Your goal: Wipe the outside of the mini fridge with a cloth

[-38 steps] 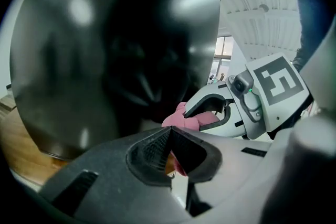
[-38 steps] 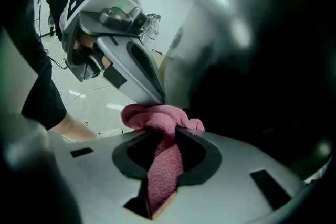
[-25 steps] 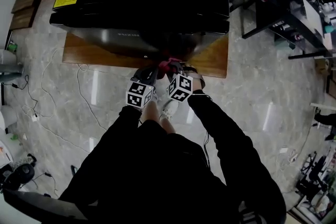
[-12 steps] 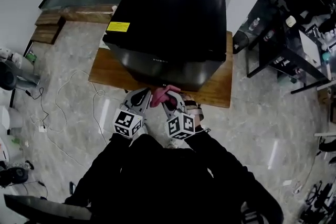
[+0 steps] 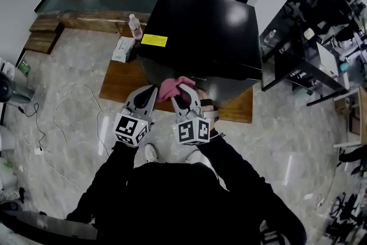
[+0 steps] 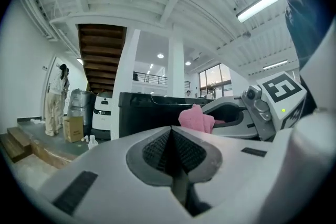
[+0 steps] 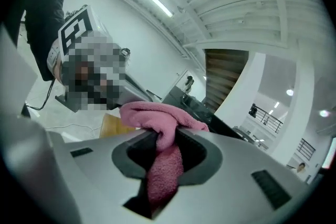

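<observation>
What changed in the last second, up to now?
The left tool and right tool rose from the wooden platform's front edge to the mini fridge's front face, drawing slightly apart. Unchanged: the right tool clamps the pink cloth; the left tool is shut and empty.

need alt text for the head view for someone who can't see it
From above, a person in black holds two hand-held grippers before a black mini fridge on a low wooden platform. The right hand-held gripper is shut on a pink cloth; the left hand-held gripper is shut and empty.
</observation>
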`<state>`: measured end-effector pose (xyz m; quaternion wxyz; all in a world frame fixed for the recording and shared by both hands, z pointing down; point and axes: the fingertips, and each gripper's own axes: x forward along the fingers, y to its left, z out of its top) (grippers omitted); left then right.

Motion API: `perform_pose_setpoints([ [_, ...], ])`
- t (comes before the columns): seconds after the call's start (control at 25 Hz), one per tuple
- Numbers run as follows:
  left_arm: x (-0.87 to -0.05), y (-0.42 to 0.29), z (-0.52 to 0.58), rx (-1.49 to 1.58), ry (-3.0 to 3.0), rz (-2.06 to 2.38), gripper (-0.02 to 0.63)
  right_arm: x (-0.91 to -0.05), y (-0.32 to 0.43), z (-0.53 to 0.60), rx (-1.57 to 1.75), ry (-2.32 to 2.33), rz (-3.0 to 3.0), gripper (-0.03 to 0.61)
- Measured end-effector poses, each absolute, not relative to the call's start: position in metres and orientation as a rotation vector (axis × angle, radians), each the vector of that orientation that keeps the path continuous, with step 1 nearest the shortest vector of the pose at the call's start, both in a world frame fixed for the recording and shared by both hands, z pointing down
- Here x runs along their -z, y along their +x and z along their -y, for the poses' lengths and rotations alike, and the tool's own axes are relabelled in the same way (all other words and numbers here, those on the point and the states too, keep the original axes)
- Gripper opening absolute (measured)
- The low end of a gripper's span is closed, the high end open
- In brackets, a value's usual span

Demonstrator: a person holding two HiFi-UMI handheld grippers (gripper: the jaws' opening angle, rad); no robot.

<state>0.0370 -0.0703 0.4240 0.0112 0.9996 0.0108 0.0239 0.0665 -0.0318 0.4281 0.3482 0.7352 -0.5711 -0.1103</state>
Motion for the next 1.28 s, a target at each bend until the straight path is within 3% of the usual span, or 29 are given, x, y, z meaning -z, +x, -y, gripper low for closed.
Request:
perform_pose_setpoints([
  [0.52, -0.42, 0.032, 0.127, 0.01, 3.089, -0.396, 0.005, -0.432, 0.079, 0.086, 0.27, 1.997, 1.156, 0.095],
  [1.28, -0.59, 0.062, 0.117, -0.349, 2.93, -0.429, 0.005, -0.6, 0.092, 0.087, -0.008, 1.883, 1.214, 0.095],
])
